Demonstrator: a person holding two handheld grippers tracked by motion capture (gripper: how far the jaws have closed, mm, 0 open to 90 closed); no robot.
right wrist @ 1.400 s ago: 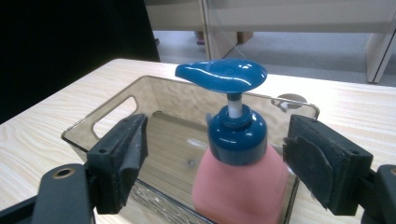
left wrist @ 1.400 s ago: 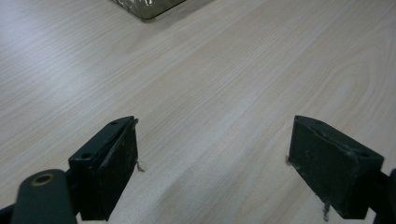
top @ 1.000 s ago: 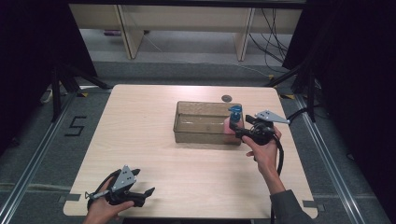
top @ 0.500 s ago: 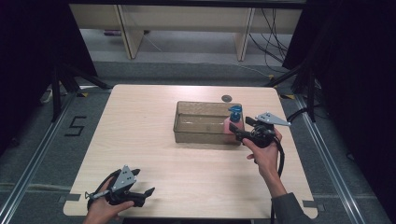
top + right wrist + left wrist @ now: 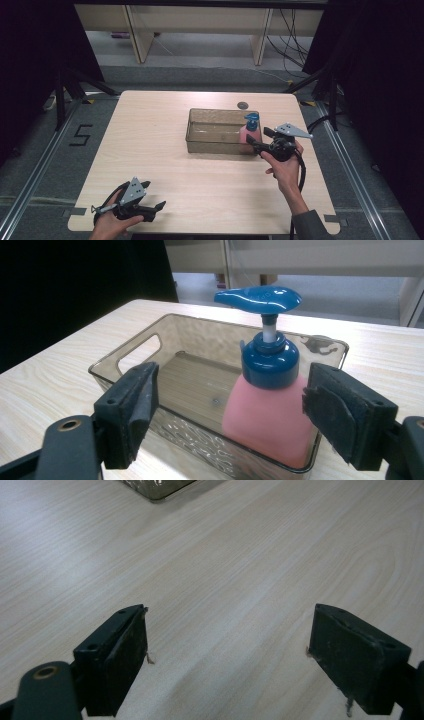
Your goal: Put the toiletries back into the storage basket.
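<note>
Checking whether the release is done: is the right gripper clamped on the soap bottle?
No: the right gripper has its jaws spread wide, clear of the soap bottle standing in the bin.

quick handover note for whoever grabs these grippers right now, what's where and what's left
Right gripper: open, jaws apart on either side of the pink soap bottle, not clamping it.
Left gripper: open, holding nothing, low over the table at its near left corner.
Soap bottle with blue pump stands upright inside the clear bin, at its right end.
Done: the bottle looks placed in the bin.
Left: probably just back the right gripper away without tipping the bottle.
</note>
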